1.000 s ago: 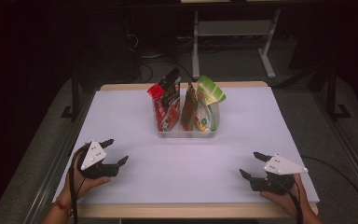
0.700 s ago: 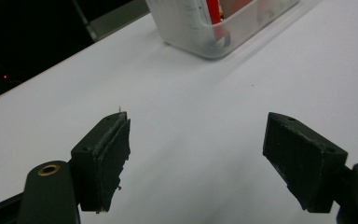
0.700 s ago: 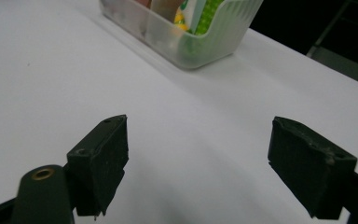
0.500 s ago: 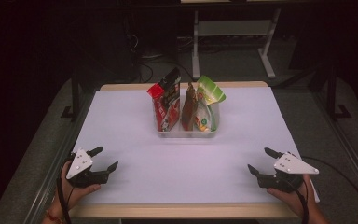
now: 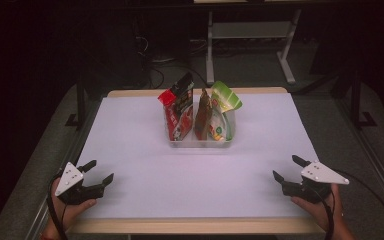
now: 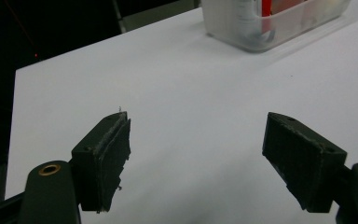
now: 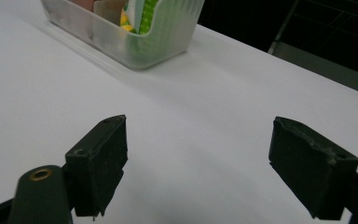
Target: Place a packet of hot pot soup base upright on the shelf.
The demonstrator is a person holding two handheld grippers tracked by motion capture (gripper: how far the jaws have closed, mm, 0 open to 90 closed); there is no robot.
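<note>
High view: clear plastic bin (image 5: 200,142) sits mid-table on the white table (image 5: 130,130), holding three pouches upright: red pouch (image 5: 176,112) at left, brown pouch (image 5: 203,112) in the middle, green pouch (image 5: 222,112) at right, packed side by side. Left gripper (image 5: 99,172) rests near the front left corner, right gripper (image 5: 290,169) near the front right corner; both well apart from the bin. Left gripper view: jaws stand wide, only bare tabletop between them. Right gripper view: jaws spread wide, having just been opening, nothing between them. Judgement: no pouch lies outside the bin, so packing looks complete or unpacking not begun; which, cannot tell.
</note>
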